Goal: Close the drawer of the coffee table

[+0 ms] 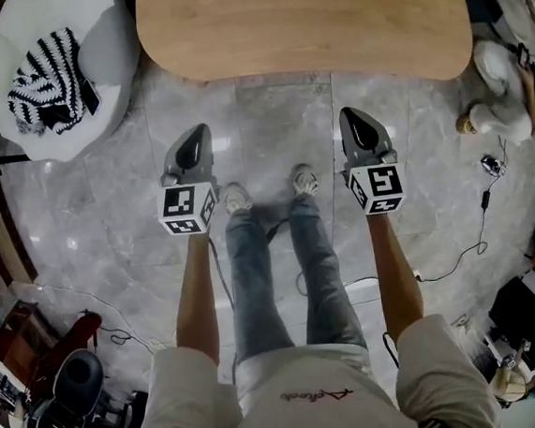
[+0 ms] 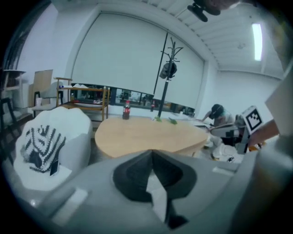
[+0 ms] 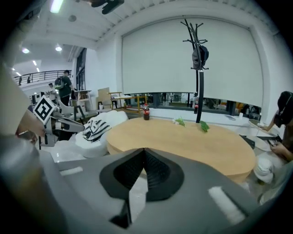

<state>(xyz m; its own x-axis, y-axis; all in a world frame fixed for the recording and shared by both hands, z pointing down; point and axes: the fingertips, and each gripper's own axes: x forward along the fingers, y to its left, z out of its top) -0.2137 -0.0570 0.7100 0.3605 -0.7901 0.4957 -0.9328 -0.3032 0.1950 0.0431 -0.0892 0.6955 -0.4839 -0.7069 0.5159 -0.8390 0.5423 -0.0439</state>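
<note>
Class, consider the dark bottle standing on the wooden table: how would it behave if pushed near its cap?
The bottle is tall and narrow, so it would probably tip rather than slide. Once down, its round body might roll across the smooth table.

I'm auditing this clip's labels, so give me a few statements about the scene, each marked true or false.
1. The left tongs and the right tongs are both shut with nothing between them. True.
2. The left tongs rest on the wooden table. False: they are held in the air, short of its edge.
3. A striped cloth lies on the white seat. True.
4. The bottle lies on its side. False: it stands upright on the table.
</note>
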